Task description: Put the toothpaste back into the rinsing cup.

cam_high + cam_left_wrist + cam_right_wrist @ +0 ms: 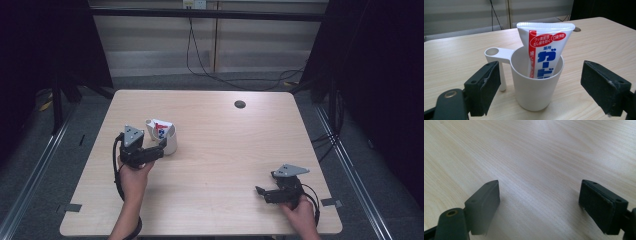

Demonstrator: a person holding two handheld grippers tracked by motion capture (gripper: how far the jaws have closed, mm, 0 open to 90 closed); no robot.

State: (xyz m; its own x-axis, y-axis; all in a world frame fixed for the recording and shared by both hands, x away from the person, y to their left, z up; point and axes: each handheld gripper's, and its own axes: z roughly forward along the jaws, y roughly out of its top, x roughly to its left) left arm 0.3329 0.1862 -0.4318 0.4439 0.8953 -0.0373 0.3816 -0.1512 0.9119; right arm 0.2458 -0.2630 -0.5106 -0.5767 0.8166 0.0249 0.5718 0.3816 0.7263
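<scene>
**White cup framed by the spread left jaws**

The left gripper [539, 87] is held just before the white plastic handled cup [536, 82], jaws wide apart to either side, nothing gripped. Inside the cup, a white-and-red toothpaste tube [545, 52] stands upright, leaning slightly. Well apart from the cup, the right gripper [541, 205] is held open over the pale wooden table [225, 130].
</scene>
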